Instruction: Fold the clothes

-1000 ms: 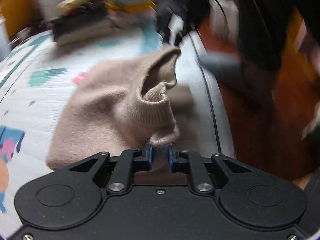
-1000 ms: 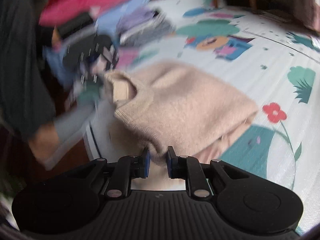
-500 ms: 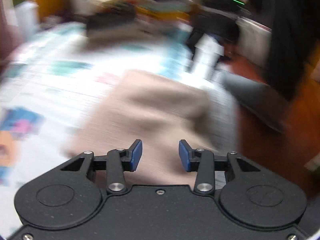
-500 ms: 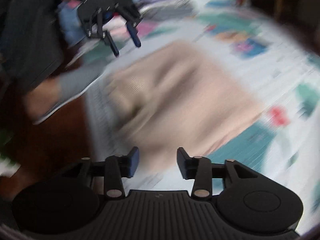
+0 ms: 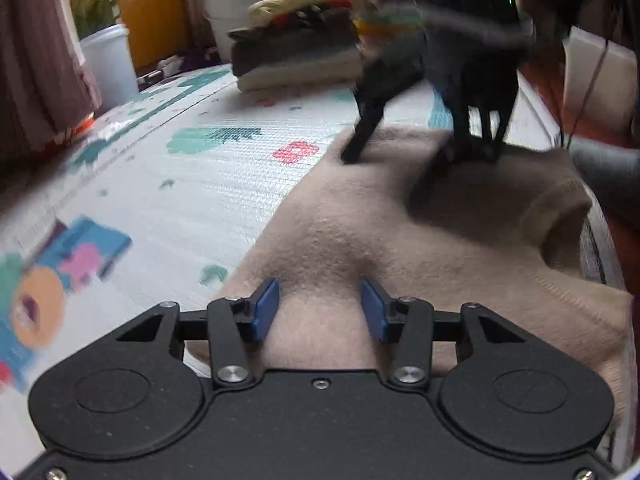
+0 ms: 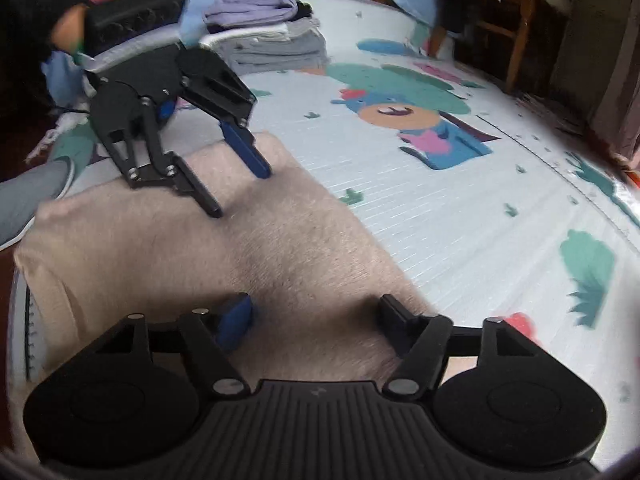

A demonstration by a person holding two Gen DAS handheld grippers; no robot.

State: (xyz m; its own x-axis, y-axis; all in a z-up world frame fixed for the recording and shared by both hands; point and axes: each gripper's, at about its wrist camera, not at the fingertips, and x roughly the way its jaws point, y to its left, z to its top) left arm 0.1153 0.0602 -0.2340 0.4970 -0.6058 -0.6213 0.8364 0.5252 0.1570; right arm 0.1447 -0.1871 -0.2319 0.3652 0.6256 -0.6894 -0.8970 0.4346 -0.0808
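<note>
A beige knit sweater [image 5: 400,240] lies folded flat on the patterned play mat [image 5: 180,184]; it also shows in the right wrist view [image 6: 240,264]. My left gripper [image 5: 320,308] is open and empty, its fingertips on the sweater's near edge. My right gripper [image 6: 316,316] is open and empty over the opposite edge. Each gripper shows in the other's view: the right one [image 5: 420,152] blurred, fingertips on the sweater's far side, and the left one [image 6: 240,188] with open fingers touching the fabric.
A stack of folded clothes [image 5: 304,48] sits at the mat's far end, with a white bin [image 5: 108,64] to the left. In the right wrist view, folded grey and purple clothes [image 6: 272,40] and a wooden chair [image 6: 504,32] stand behind. Mat edge and wooden floor [image 5: 624,240] at right.
Both grippers were shut on the sweater's edge a second ago and have opened, letting it go. The sweater now lies flat. Both grippers have come down onto its opposite edges.
</note>
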